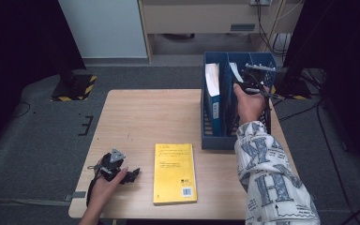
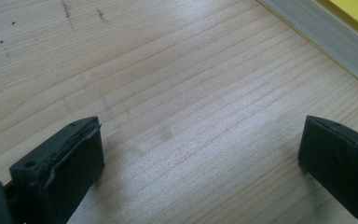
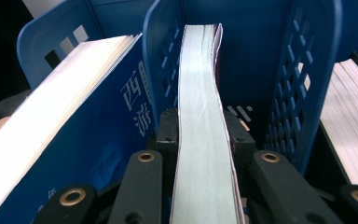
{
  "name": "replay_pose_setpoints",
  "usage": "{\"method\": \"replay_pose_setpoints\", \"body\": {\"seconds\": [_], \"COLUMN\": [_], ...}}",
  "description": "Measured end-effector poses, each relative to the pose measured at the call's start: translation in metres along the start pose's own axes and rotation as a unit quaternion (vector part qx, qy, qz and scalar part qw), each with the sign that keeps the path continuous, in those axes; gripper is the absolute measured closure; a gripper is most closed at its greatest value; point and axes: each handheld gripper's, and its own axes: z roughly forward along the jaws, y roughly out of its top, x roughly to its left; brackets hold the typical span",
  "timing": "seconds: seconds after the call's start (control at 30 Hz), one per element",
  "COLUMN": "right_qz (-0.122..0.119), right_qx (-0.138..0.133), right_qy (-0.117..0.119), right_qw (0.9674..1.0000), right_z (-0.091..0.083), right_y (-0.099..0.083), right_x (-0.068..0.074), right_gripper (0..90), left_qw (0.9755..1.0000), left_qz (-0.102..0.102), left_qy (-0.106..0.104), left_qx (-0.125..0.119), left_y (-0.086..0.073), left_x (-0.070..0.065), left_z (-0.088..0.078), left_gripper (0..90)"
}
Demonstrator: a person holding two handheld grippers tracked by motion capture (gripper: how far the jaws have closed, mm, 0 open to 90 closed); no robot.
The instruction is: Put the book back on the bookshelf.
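Wooden table (image 1: 136,117): at its far right, the right gripper (image 3: 200,140) clamps a thin book (image 3: 200,140) upright in the blue file rack's (image 1: 215,140) middle slot. The left gripper (image 2: 200,154) rests released, near left.

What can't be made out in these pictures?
- Thin book held by the right gripper: cover and title hidden, right gripper view is edge-on; in the high view the hand covers it.
- Blue book: title cut off by the rack divider.
- Yellow book: cover print too small, high view.
- Left gripper: open over bare table.
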Motion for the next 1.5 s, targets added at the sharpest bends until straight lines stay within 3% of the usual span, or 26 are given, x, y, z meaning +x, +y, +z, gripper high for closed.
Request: {"method": "replay_pose_setpoints", "body": {"seconds": [0.47, 1.1, 1.37, 1.5], "right_qz": [-0.007, 0.003, 0.002, 0.016], "right_qx": [0.016, 0.025, 0.025, 0.018], "right_qy": [0.010, 0.032, 0.027, 0.016], "right_qw": [0.9998, 0.9992, 0.9993, 0.9996], "right_z": [-0.005, -0.011, -0.012, -0.012], "right_y": [-0.004, -0.009, -0.009, -0.008], "right_x": [0.003, 0.000, -0.002, -0.005], "right_gripper": [71.9, 68.9, 72.4, 73.0], "left_qw": [1.0000, 1.0000, 1.0000, 1.0000], "left_qz": [0.001, 0.001, 0.001, 0.001], "left_qy": [-0.001, 0.000, -0.001, -0.001], "left_qx": [0.000, 0.000, 0.000, 0.000], "left_y": [0.000, 0.000, 0.000, 0.000], "left_x": [0.000, 0.000, 0.000, 0.000], "left_z": [0.000, 0.000, 0.000, 0.000], "left_gripper": [0.0, 0.0, 0.0, 0.0]}}
